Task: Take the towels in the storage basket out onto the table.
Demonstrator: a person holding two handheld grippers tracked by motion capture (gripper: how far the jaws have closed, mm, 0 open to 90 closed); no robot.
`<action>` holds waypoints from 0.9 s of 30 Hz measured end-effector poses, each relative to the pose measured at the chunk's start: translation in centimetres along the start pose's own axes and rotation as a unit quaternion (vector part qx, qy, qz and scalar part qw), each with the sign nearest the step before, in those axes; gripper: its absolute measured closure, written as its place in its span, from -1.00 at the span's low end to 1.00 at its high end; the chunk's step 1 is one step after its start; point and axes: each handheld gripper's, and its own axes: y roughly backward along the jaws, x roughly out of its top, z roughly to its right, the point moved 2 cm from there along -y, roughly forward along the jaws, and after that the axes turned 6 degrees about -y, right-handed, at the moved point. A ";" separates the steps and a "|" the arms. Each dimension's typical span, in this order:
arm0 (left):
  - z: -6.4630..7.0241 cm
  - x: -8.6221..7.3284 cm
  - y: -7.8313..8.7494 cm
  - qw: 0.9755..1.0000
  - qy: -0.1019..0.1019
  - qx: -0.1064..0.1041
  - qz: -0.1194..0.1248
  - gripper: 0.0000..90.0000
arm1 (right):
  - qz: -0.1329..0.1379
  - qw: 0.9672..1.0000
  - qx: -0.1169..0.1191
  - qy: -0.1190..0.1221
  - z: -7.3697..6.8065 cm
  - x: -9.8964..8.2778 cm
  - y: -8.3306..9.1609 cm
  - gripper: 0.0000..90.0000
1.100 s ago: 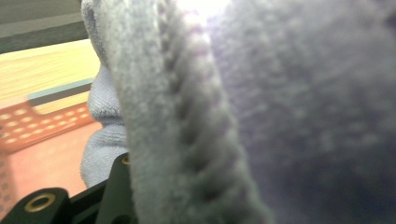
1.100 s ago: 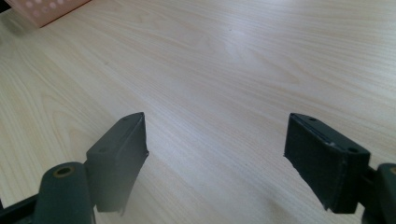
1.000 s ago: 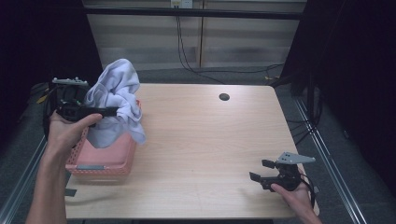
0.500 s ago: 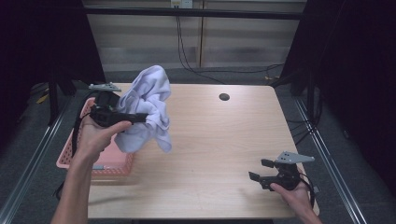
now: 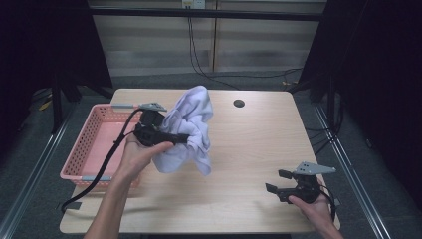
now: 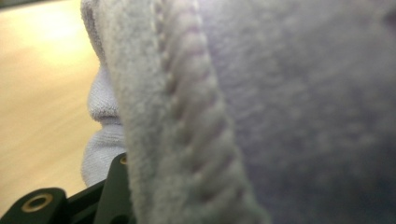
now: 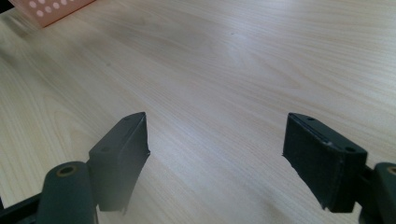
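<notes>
Cloth: a soft, pale purple cloth (image 5: 189, 127) is hanging in the air over the bench, just to the right of the basket. It is all bunched up. Its top is standing higher than the hand, and its bottom end is drooping down close to the wood.
Cloth up close: in the left gripper view the cloth (image 6: 261, 107) is sitting right in front of the camera. It is looking fuzzy, with a thick stitched edge running down it.
Left gripper: the left gripper (image 5: 183, 138) is pinching the cloth between its jaws and is holding it up. The person's left hand (image 5: 138, 152) is wrapping around the gripper. A black cable is trailing down from it toward the near edge of the bench.
Basket: a pink basket (image 5: 79, 154) with little holes is sitting on the left side of the bench, beside the cloth.
Bench: the wooden bench (image 5: 249, 149) is carrying the basket. A small dark round hole (image 5: 239, 103) is showing near its far edge.
Right gripper: the right gripper (image 5: 275, 182) is resting low at the near right corner, well apart from the cloth. Its jaws are spread wide with nothing between them.
Right hand: the right hand (image 5: 309, 205) is holding that gripper from below.
</notes>
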 end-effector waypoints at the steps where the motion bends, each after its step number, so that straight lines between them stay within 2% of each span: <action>1: 0.3 -0.3 -0.7 1.000 0.004 -0.006 0.001 0.14 | 0.000 1.000 0.000 0.001 0.0 0.0 0.0 -0.52; 5: 1.3 -1.7 -3.1 1.000 -0.004 -0.003 -0.028 0.13 | -0.001 1.000 -0.001 0.001 0.0 0.0 0.0 -0.52; 9: 1.9 -3.4 -5.6 0.999 0.001 -0.021 -0.041 0.12 | 0.000 1.000 0.001 0.002 0.0 0.0 0.0 -0.52; 11: 2.2 -4.1 -6.9 0.998 -0.005 -0.021 -0.064 0.11 | -0.001 1.000 0.001 0.001 -0.1 0.0 0.0 -0.52; 14: 2.5 -5.2 -8.8 0.996 -0.009 -0.032 -0.082 0.10 | -0.002 1.000 0.000 0.004 -0.1 0.0 -0.1 -0.52; 16: 2.7 -5.9 -10.0 0.996 -0.005 -0.034 -0.088 0.09 | -0.004 1.000 0.001 0.006 -0.2 0.0 -0.2 -0.53; 19: 2.8 -6.8 -11.5 0.993 -0.013 -0.051 -0.103 0.01 | -0.005 1.000 -0.001 0.008 -0.4 -0.1 -0.3 -0.53; 22: 2.9 -7.1 -12.0 0.995 -0.015 -0.057 -0.084 -0.18 | -0.007 1.000 0.001 0.010 -0.5 0.0 -0.4 -0.53; 27: 3.3 -7.0 -11.2 0.995 -0.023 -0.059 -0.078 -0.45 | -0.009 1.000 0.002 0.014 -0.9 0.1 -0.6 -0.55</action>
